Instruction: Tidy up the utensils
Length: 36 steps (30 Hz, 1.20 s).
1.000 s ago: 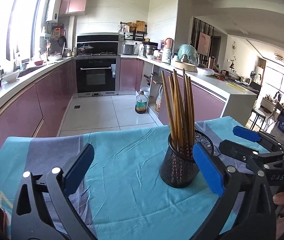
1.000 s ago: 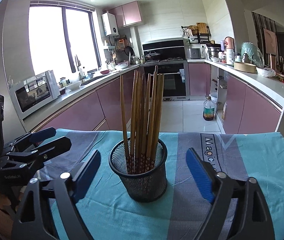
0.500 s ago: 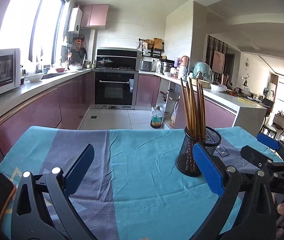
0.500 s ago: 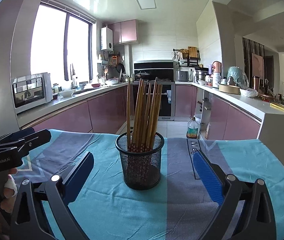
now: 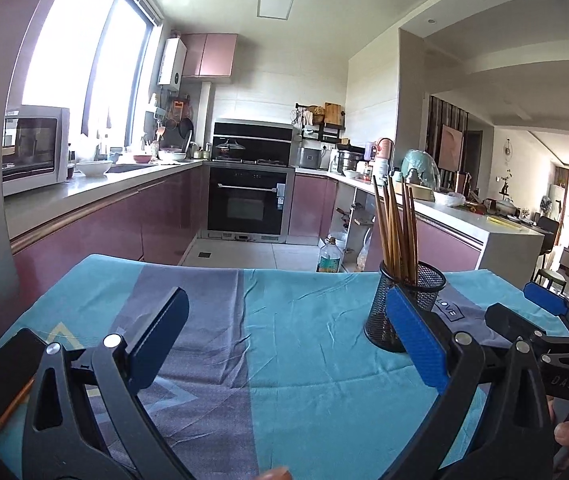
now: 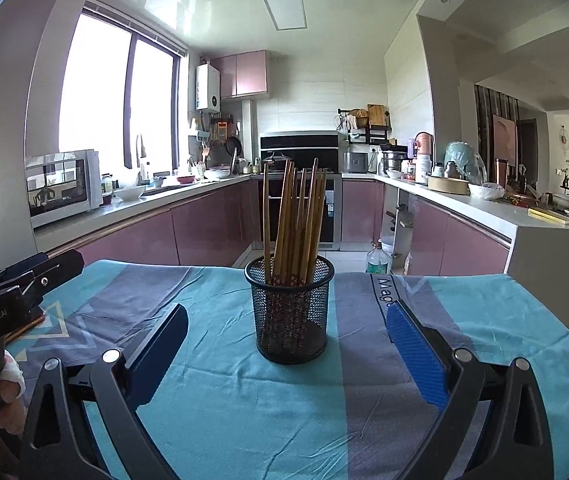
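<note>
**Chopsticks all in the cup, both grippers empty**

My right gripper (image 6: 286,344) has its blue pads spread wide with nothing between them, hovering low over the tablecloth. I've got it pointed straight at the black mesh holder (image 6: 290,312), so the cup sits dead centre between the fingers but well ahead of the tips, not touching. Makes sense as a line-up: if I need to grab the cup or pull a stick, I'm already squared to it.

My left gripper (image 5: 284,344) is the same story, pads wide apart and empty. It's aimed more at the bare middle of the cloth, so from that side the holder (image 5: 404,304) ends up off to the right, partly hidden behind my right-hand pad (image 5: 414,344).

The wooden chopsticks (image 6: 296,220) all stand in the holder, fanned a bit and leaning on the rim, decorated tips down at the bottom. That's why they stay upright: the mesh wall props them. The cup stands upright on the teal and grey tablecloth (image 6: 224,400), about in the middle of the table.

I don't see any loose utensils on the cloth in either view, so my guess is the sorting part is basically done. Only other thing on the table is a phone (image 5: 2,380) at the near left corner, beside the left gripper.
</note>
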Each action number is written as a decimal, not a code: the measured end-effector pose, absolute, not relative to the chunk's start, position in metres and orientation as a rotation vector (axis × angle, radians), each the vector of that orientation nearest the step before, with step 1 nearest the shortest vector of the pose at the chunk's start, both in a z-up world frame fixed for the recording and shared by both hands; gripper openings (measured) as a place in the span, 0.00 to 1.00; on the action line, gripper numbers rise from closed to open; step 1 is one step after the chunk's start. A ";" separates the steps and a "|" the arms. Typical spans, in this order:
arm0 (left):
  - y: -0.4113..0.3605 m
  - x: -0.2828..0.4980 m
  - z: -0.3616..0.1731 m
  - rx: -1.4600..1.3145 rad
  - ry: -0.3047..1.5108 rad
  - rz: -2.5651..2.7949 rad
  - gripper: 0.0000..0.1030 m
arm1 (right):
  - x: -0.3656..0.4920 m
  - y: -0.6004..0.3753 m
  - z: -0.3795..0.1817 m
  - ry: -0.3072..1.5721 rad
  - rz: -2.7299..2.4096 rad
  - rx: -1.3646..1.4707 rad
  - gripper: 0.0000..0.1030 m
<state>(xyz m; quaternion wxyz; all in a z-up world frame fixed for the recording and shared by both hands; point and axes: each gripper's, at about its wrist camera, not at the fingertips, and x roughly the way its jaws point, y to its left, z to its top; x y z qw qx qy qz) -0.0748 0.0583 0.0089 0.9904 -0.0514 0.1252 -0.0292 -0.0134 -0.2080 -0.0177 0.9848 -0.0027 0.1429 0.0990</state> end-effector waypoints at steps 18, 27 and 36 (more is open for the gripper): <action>0.052 -0.085 0.000 -0.114 0.247 -0.036 0.94 | -0.033 -0.208 -0.020 0.194 0.147 -0.001 0.93; 0.047 -0.087 0.000 -0.100 0.229 -0.023 0.94 | -0.038 -0.214 -0.018 0.174 0.129 0.013 0.93; 0.044 -0.089 -0.001 -0.099 0.224 -0.029 0.94 | -0.039 -0.214 -0.015 0.160 0.127 0.008 0.93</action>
